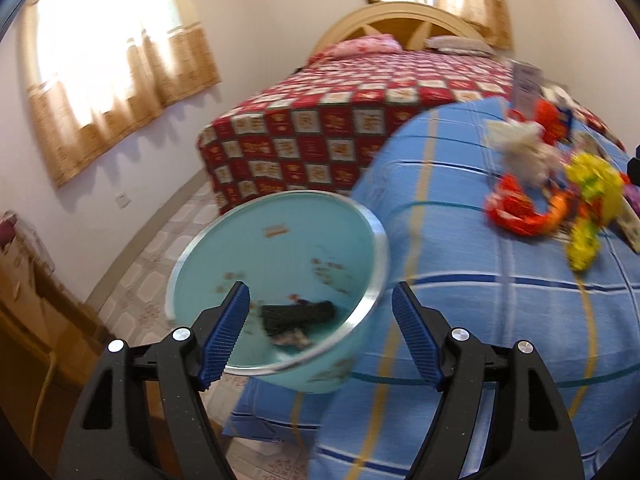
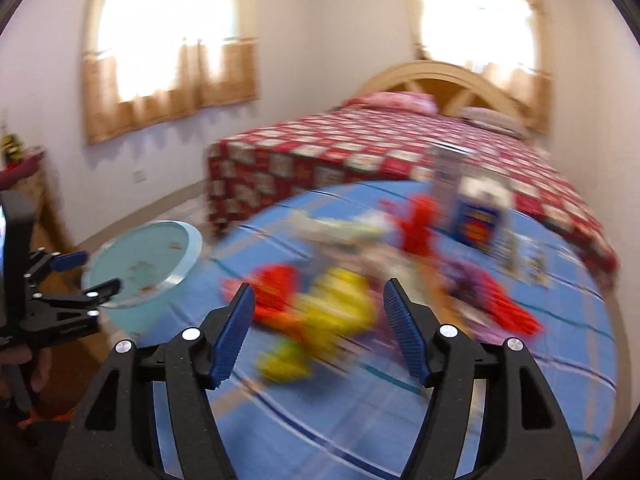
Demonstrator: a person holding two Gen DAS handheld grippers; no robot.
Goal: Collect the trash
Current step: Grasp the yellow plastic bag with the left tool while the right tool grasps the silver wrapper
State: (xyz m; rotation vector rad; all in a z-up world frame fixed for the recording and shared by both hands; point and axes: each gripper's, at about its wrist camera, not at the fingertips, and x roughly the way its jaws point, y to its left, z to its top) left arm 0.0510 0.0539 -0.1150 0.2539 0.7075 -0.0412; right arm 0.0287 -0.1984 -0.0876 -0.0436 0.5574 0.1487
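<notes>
A teal basin (image 1: 280,248) with a silver rim sits at the left edge of the blue checked cloth (image 1: 460,320). A dark scrap (image 1: 298,314) lies in it. My left gripper (image 1: 320,296) is open just before the basin's near rim. One finger is over the inside and the other is over the cloth, and neither presses on it. Blurred red, yellow and white wrappers (image 1: 552,192) are heaped on the cloth to the right. My right gripper (image 2: 318,292) is open above a yellow wrapper (image 2: 336,312) and holds nothing. The basin (image 2: 148,264) and left gripper (image 2: 90,274) show at the left there.
A blue and white box (image 2: 478,216) and a pale carton (image 2: 446,172) stand behind the wrappers. A bed with a red checked cover (image 1: 360,120) lies beyond, and tiled floor (image 1: 168,240) runs to its left. Cardboard boxes (image 1: 36,320) stand by the left wall.
</notes>
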